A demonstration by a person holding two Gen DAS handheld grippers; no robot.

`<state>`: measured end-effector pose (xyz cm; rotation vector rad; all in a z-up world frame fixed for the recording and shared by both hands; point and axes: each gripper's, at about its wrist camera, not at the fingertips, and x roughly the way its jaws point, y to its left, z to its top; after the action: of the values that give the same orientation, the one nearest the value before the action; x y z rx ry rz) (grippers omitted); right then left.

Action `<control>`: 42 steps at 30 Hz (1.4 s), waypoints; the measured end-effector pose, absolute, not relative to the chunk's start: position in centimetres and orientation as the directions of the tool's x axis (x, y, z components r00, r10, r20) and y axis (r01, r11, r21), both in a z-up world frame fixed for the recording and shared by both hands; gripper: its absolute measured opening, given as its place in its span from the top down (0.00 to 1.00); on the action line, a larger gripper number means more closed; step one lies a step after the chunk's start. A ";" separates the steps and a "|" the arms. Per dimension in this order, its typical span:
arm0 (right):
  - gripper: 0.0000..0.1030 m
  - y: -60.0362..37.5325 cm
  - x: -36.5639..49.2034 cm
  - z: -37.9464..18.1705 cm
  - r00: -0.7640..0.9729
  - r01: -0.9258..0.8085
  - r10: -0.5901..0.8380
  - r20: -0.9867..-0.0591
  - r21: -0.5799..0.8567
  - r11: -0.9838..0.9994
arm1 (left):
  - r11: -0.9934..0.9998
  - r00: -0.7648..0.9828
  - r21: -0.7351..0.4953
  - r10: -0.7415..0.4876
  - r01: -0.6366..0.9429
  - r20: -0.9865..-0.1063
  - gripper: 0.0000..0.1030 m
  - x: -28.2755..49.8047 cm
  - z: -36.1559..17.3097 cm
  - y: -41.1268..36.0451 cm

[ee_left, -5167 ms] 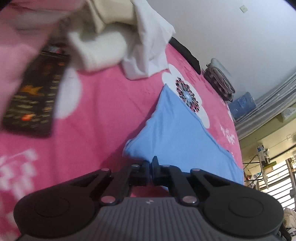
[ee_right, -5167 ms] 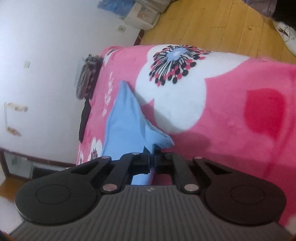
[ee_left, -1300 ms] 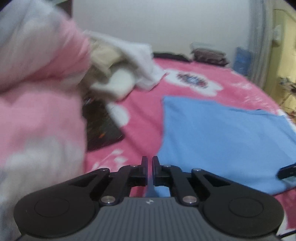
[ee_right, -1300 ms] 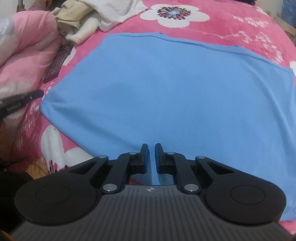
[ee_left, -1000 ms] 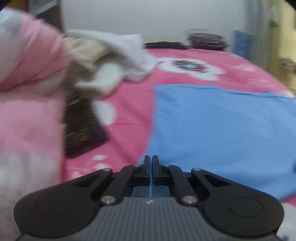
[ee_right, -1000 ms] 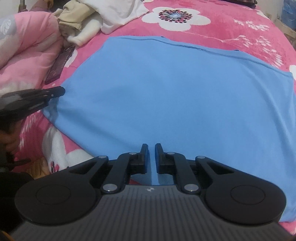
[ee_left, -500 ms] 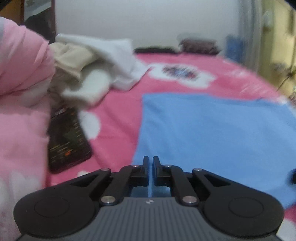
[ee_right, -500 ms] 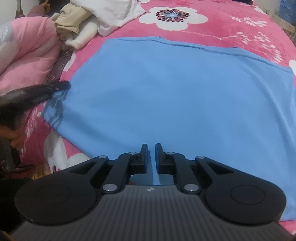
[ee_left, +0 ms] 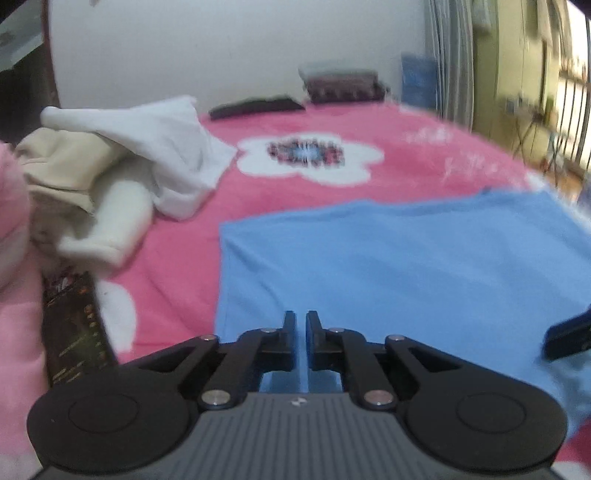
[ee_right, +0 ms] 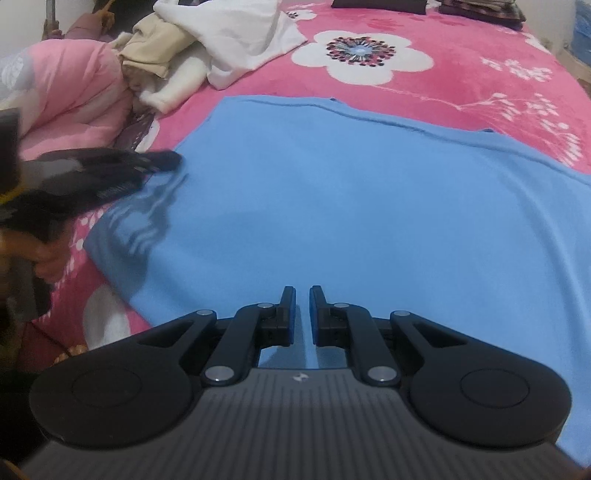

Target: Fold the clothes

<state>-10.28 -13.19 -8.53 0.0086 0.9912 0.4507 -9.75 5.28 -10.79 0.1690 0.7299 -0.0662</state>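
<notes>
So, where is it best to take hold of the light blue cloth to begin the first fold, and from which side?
Probably at the two near corners of the light blue cloth, which lies flat on the pink flowered blanket. Each tool comes low from the near edge: the left tool at the left corner, the right tool at the right. The flat cloth offers no raised fold, so only its edges can be pinched.

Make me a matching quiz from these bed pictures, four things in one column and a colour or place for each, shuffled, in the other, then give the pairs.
Things:
1. spread-out cloth
2. crumpled garment
3. bedspread
4. dark folded pile

Descriptions:
A. pink with white flowers
B. at the far end of the bed
C. plain blue, lying flat
D. white, heaped on the left side

Pairs: 1-C, 2-D, 3-A, 4-B
</notes>
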 end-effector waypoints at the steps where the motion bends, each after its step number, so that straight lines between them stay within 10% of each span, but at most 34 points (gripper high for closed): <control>1: 0.93 -13.3 -10.1 -8.8 0.462 -0.358 0.372 -0.805 0.215 0.909 | 0.985 0.742 0.156 0.053 0.070 -0.669 0.93 -9.0 -11.3 5.7; 6: 0.94 -14.0 -9.1 -10.3 0.465 -0.310 0.399 -0.790 0.277 0.910 | 0.975 0.750 0.220 0.173 -0.037 -0.638 0.93 -7.1 -10.4 7.4; 13: 0.93 -14.4 -9.0 -10.7 0.460 -0.314 0.437 -0.773 0.319 0.894 | 0.982 0.769 0.157 0.019 0.106 -0.639 0.88 -5.8 -10.3 5.4; 21: 0.93 -14.9 -9.1 -10.9 0.453 -0.349 0.469 -0.758 0.333 0.876 | 0.972 0.765 0.208 0.217 -0.110 -0.606 0.87 -0.3 -9.6 8.5; 42: 0.96 -27.2 -2.5 -8.2 0.691 -0.228 0.292 -0.662 0.184 0.956 | 0.934 0.642 0.175 -0.069 0.310 -0.764 0.81 -3.5 -10.6 -2.1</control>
<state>-2.51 -27.20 -8.18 0.0900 0.7547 0.2908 -3.48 -2.09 -10.61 0.3044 0.8500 -0.2199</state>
